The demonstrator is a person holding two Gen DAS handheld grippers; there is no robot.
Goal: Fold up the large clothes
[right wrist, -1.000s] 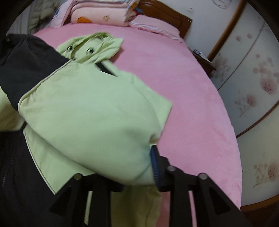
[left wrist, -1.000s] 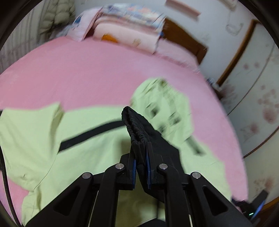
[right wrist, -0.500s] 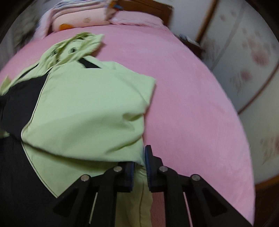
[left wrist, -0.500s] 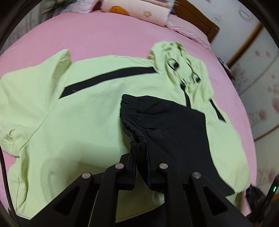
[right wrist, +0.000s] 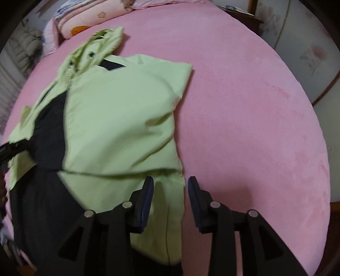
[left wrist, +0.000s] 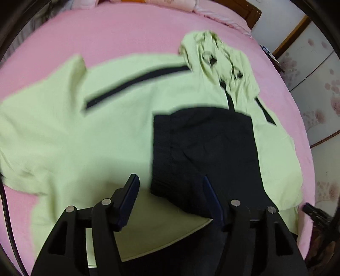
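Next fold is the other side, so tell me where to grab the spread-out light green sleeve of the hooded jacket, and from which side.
Grip the light green sleeve at its outer end, at the left edge of the left wrist view, coming in from the pink bed side. It lies flat and unfolded there, a free edge, while the black-cuffed sleeve is already folded across the jacket's body.

Pink bedspread (right wrist: 244,110) fills most of both views. Folded pink bedding stack (right wrist: 85,21) at 11 o'clock in right view. Wooden headboard (left wrist: 254,16) at 1 o'clock in left view. Pale wardrobe doors (left wrist: 318,80), pink floral print, wood trim, at 3 o'clock.
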